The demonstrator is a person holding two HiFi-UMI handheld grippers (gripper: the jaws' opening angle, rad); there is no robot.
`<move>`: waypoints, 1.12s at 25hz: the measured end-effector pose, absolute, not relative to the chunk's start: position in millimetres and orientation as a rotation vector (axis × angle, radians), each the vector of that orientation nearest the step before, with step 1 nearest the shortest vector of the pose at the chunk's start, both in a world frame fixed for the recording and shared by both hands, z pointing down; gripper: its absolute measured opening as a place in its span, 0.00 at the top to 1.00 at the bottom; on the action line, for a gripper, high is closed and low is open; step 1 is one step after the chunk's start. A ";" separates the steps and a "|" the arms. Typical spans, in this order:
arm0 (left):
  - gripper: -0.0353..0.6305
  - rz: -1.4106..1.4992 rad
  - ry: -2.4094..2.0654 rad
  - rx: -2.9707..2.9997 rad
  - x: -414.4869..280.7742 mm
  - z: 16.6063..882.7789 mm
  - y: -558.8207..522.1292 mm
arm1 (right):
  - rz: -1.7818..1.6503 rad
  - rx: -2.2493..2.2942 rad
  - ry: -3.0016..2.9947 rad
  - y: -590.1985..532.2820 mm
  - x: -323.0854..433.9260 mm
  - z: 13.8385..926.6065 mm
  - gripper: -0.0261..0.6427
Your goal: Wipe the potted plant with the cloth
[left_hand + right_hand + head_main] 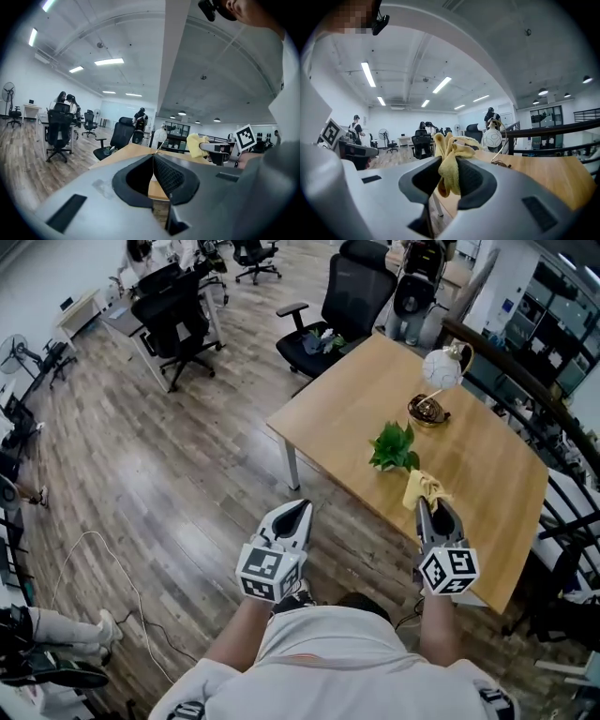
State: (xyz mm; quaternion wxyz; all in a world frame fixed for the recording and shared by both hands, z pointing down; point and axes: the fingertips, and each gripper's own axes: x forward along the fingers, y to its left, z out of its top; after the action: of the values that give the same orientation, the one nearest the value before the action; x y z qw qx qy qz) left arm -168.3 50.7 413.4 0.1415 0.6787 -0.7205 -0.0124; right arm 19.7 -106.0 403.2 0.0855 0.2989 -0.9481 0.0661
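Plant (394, 446) sat mid-table, a small leafy clump; I couldn't make out the pot from above. The yellow cloth (424, 489) was just beside its near side, clamped in the right gripper (429, 505) with a loose bunch sticking out past the tips. Left gripper (301, 506) had jaws together, nothing between them, hanging off the table (497, 474) edge, well apart from the plant.

My read: wiping hadn't begun. To do it well, lead with the loose bunch, not the jaw tips, and stroke lightly along the leaves. The plant looked light enough to slide, so the left could steady its base. Mind the globe ornament (441, 371) behind it.

- Only the head view showed the plant and the gap to it.
- The right gripper view showed the pinch itself, with a cloth tail hanging below, but no plant.
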 end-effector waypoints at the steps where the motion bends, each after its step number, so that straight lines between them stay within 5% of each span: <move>1: 0.92 -0.027 -2.058 1.970 -174.2 417.3 47.0 | 0.207 0.913 -2.812 -106.2 17.1 407.0 0.75; 28: 0.92 0.092 -1.833 1.985 -187.0 461.5 -200.6 | 0.422 0.989 -2.690 -319.7 18.4 462.8 0.75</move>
State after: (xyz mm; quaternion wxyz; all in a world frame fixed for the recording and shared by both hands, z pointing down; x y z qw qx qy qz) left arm -187.0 -200.6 461.5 0.2174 0.7168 -0.6617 0.0334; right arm 18.4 -319.7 462.8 0.1221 0.3387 -0.9217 0.1445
